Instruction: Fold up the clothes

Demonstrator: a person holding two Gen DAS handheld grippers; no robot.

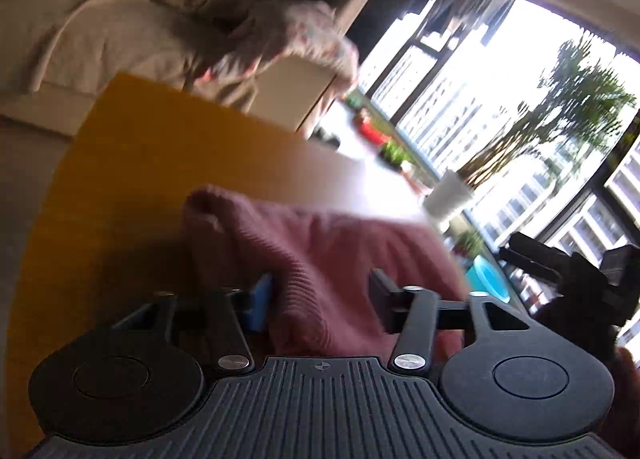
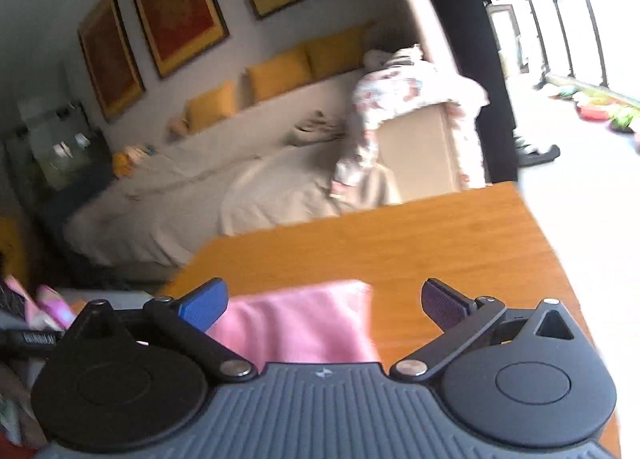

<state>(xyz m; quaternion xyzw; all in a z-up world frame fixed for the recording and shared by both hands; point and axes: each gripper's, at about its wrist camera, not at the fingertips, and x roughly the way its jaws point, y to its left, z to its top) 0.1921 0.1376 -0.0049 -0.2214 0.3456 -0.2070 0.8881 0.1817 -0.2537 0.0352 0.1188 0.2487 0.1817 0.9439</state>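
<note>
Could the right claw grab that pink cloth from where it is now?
Probably yes: the right claw is open, the pink cloth lies on the wooden table between its fingers, and nothing sits in the way.

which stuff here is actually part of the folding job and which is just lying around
Part of the job:
- pink knit garment between the open fingers of the left gripper
- right gripper, open over the pink cloth
- wooden table under it

Just lying about:
- floral garment draped over the couch arm
- yellow cushions
- potted plant
- framed pictures
</note>
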